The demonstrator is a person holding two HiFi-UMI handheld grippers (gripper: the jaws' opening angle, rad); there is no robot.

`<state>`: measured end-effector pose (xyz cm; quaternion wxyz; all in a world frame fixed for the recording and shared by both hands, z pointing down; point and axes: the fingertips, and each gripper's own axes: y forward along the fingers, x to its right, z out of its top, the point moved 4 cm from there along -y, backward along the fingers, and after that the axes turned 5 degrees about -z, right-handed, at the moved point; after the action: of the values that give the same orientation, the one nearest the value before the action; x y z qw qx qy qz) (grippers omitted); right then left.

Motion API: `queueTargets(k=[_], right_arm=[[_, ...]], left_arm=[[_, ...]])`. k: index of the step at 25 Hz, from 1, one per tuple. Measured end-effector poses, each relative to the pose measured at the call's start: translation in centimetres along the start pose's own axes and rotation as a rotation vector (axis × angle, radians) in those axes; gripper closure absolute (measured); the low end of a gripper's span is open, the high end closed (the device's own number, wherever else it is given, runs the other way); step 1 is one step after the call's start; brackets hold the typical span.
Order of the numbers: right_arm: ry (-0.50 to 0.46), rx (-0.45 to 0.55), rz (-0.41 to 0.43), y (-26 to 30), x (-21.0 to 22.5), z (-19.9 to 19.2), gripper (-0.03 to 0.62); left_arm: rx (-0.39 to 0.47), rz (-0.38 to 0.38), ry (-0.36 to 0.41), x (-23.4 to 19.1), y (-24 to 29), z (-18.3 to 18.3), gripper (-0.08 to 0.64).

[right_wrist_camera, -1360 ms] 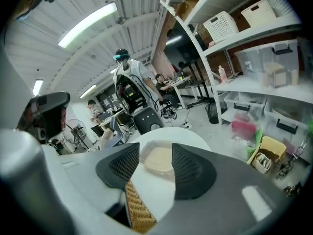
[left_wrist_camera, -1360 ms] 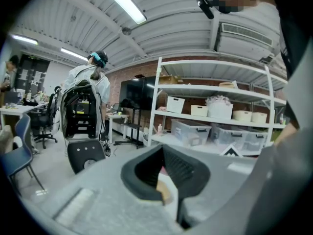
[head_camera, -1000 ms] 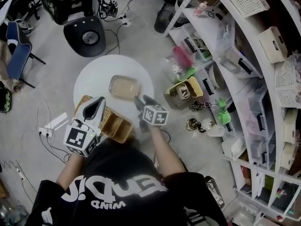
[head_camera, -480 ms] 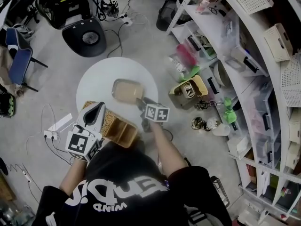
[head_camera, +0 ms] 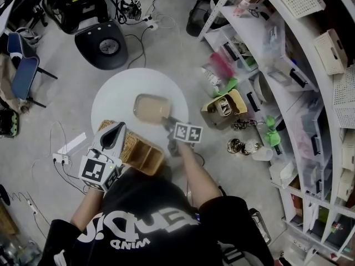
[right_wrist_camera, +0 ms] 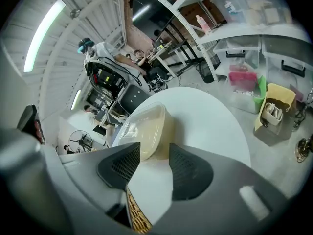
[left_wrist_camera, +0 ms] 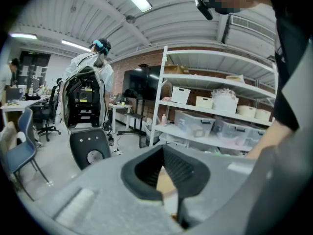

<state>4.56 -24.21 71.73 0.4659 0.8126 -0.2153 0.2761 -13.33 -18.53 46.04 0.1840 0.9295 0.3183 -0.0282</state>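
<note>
A round white bench [head_camera: 111,93] in a cluttered workshop carries the box [right_wrist_camera: 142,129]. The right gripper [right_wrist_camera: 155,150], released, sits just short of the box; it should straddle the near end squarely. The left gripper [head_camera: 115,132], clenched on nothing, hangs over the basket [head_camera: 141,154] near the box.

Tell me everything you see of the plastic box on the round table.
The box is a shallow, rounded-rectangular tub of cloudy clear plastic with a lid on, beige inside. It lies flat on the white round table, nothing on top. The right tongs, open, point at its near end; contact is unclear.
</note>
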Motion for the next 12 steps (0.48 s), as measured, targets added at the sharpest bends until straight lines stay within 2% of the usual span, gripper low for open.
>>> queueTargets(k=[6,12], right_arm=[[0.008,-0.003,0.024,0.01,-0.36,-0.25,0.465],[-0.001,-0.010,0.009,-0.28,-0.29,-0.47,0.471]], left_arm=[[-0.005,-0.006,-0.004,-0.13,-0.01,-0.48,0.558],[0.005,-0.013,-0.002,0.02,0.02,-0.42,0.558]])
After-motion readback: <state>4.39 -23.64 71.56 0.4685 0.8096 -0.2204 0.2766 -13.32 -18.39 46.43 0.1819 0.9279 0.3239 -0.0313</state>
